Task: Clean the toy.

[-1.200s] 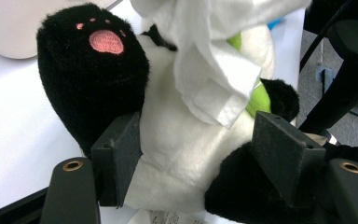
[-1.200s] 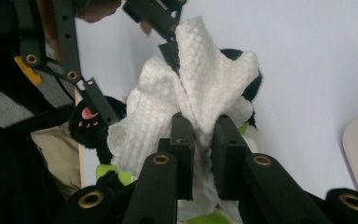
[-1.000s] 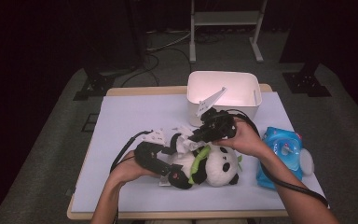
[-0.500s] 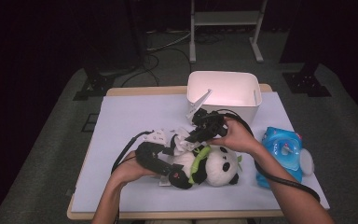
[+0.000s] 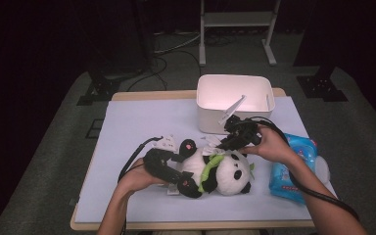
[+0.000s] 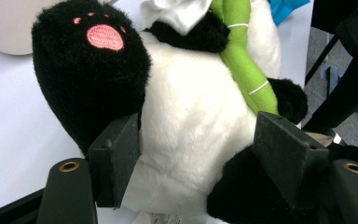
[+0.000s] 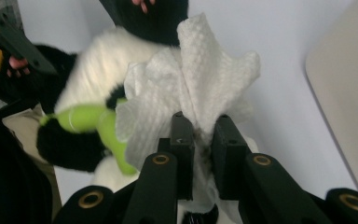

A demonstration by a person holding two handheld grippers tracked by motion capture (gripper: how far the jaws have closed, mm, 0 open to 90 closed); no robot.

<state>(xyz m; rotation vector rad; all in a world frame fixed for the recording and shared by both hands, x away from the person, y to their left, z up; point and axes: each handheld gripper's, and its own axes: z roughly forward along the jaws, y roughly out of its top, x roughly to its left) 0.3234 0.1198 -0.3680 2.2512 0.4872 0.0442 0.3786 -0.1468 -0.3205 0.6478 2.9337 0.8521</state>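
A black-and-white plush panda (image 5: 225, 171) with a green bamboo stalk (image 5: 210, 169) lies on its back on the pale mat. My left gripper (image 5: 176, 175) is shut on its lower body. In the left gripper view the pads (image 6: 116, 158) press into the white belly (image 6: 191, 116) beside a black foot with a pink sole (image 6: 103, 37). My right gripper (image 5: 231, 139) is shut on a crumpled white wipe (image 5: 211, 143), held against the panda's upper chest. The wipe (image 7: 191, 79) fans out above the right gripper (image 7: 200, 128), over the panda (image 7: 98, 70).
A white bin (image 5: 235, 95) stands at the back of the table, with a white stick (image 5: 232, 108) leaning at its front wall. A blue pack of wipes (image 5: 293, 166) lies at the right edge. The mat (image 5: 142, 122) stretches bare to the left.
My right gripper has come down a little with the wipe onto the panda's chest. The left gripper and the panda have stayed in place.
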